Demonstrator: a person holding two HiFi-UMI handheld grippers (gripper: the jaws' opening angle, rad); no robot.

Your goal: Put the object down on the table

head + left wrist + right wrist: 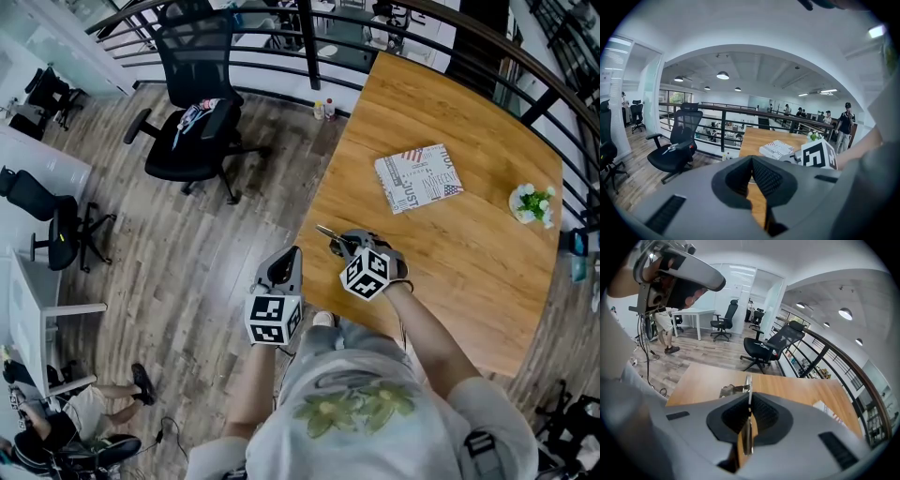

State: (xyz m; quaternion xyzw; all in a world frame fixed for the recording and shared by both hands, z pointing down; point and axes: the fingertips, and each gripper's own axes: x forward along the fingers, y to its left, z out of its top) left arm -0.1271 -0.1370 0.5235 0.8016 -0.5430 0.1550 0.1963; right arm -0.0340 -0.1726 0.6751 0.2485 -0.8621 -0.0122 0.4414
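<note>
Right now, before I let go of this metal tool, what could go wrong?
1. The metal tool is pinched edge-on in the shut right gripper, so it may tip over or bounce when released onto the table.
2. It sits close to the table's left edge, with bare floor beside it, so a slide that way could send it off the table.

My right gripper [345, 246] is over the table's [450, 262] near left edge, pitched steeply down, jaws pinched tight on a thin metal piece [328, 232]. My right forearm [433, 339] stretches in over the table. My left gripper [287, 261] is just off that same edge, tilted slightly down, jaws together with nothing between.
</note>
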